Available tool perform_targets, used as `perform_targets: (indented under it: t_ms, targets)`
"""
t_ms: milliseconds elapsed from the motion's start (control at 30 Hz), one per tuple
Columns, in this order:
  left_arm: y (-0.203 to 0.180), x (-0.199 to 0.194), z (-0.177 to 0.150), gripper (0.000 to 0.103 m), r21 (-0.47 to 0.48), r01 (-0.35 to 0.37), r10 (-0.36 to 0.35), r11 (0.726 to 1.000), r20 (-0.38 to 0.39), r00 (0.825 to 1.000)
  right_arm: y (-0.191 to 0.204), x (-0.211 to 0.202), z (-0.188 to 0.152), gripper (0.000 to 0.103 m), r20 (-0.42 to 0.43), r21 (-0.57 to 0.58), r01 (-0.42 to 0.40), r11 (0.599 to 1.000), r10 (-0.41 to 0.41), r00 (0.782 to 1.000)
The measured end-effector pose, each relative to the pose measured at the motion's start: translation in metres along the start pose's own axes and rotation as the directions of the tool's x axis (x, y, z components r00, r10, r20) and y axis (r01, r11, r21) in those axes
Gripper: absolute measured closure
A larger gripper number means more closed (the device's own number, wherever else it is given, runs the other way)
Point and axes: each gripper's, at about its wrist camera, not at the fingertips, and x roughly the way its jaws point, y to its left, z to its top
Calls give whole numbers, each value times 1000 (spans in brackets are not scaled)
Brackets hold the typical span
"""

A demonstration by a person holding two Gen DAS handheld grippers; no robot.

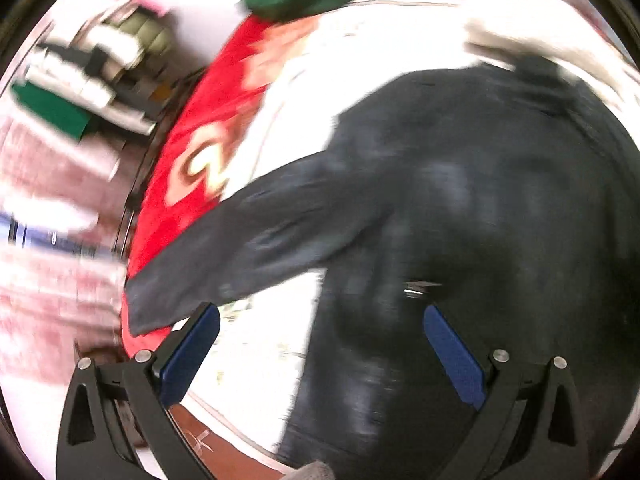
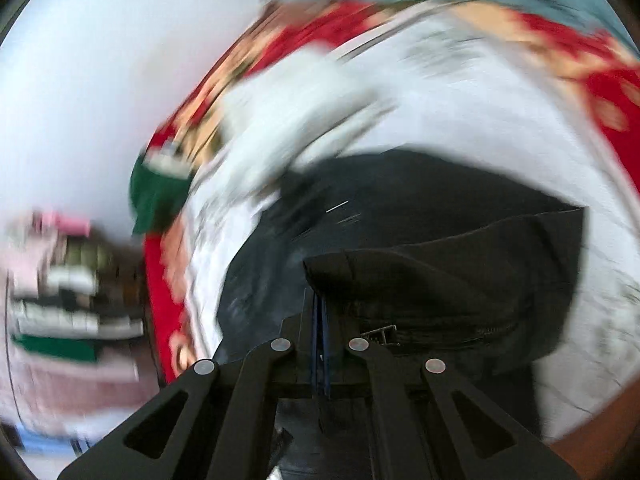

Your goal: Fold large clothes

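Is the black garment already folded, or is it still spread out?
Mostly spread. The black garment lies open on the white cloth, one sleeve stretched out. Only one edge looks doubled over, near the right hand-held gripper.

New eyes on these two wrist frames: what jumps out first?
The dark garment dominates, spread over a white cloth with a sleeve trailing toward the left of the left wrist view. Beside it, bright red fabric with a large pale numeral runs along the white cloth's edge. The left gripper hangs wide open above the garment, while the right gripper has its jaws closed, with dark fabric bunched right at their tips.
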Motion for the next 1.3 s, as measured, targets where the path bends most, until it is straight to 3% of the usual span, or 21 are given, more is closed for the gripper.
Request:
perform_targets:
  t_ms: [133, 233, 367, 467, 567, 600, 633, 700, 767, 833, 867, 900, 967, 1000, 1067, 1100, 1167, 1233, 1300]
  targets:
    - [61, 42, -2, 0, -125, -34, 28, 992, -53, 998, 92, 92, -31, 102, -121, -176, -13, 984, -8, 993]
    - [86, 73, -8, 0, -167, -57, 41, 984, -99, 994, 152, 170, -73, 102, -230, -330, -26, 944, -54, 972]
    - [106, 101, -16, 0, -199, -69, 41, 978, -140, 989, 188, 243, -123, 102, -305, -454, -9, 891, -146, 941]
    - [113, 109, -21, 0, -215, -64, 29, 975, -164, 986, 181, 276, -132, 102, -375, -480, -6, 877, -199, 905]
    - [119, 110, -25, 0, -227, -49, 9, 973, -174, 985, 155, 271, -115, 94, -463, -414, -90, 906, -124, 878]
    - [123, 109, -27, 0, -235, -42, 0, 971, -176, 984, 146, 264, -108, 75, -487, -377, -104, 920, -102, 867]
    - [122, 108, -27, 0, -246, -30, -15, 969, -179, 984, 138, 253, -101, 55, -485, -356, -91, 930, -101, 869]
    - [133, 108, -30, 0, -289, 4, -59, 957, -182, 981, 119, 216, -88, 50, -426, -344, -62, 937, -96, 900]
    - [149, 112, -36, 0, -370, 71, -150, 926, -188, 971, 103, 189, -83, 49, -374, -366, 11, 931, -158, 914]
    - [163, 119, -45, 0, -465, 131, -247, 876, -199, 948, 81, 168, -81, 47, -343, -353, 81, 932, -209, 916]
    - [174, 126, -51, 0, -533, 172, -316, 828, -191, 929, 64, 159, -83, 47, -336, -330, 118, 936, -234, 912]
    - [182, 131, -55, 0, -572, 188, -350, 798, -187, 918, 51, 154, -86, 47, -336, -315, 142, 938, -251, 908]
    - [209, 150, -71, 0, -710, 223, -454, 668, -152, 878, 30, 151, -92, 47, -336, -306, 182, 935, -284, 898]
    - [218, 156, -76, 0, -746, 221, -471, 628, -138, 871, 20, 153, -98, 47, -338, -309, 210, 928, -314, 887]
    - [246, 175, -92, 0, -850, 217, -516, 480, -73, 854, 7, 159, -107, 47, -345, -303, 232, 924, -333, 877]
    - [254, 181, -96, 0, -872, 215, -525, 440, -55, 849, 3, 164, -113, 47, -343, -304, 241, 922, -342, 875]
    - [276, 202, -106, 0, -928, 208, -550, 308, 5, 835, 2, 171, -120, 47, -333, -317, 246, 916, -350, 875]
    - [292, 214, -109, 0, -950, 202, -537, 240, 43, 842, 7, 181, -130, 47, -322, -332, 250, 910, -358, 876]
    - [303, 224, -108, 0, -962, 189, -519, 197, 61, 853, 12, 189, -138, 47, -318, -339, 245, 908, -355, 879]
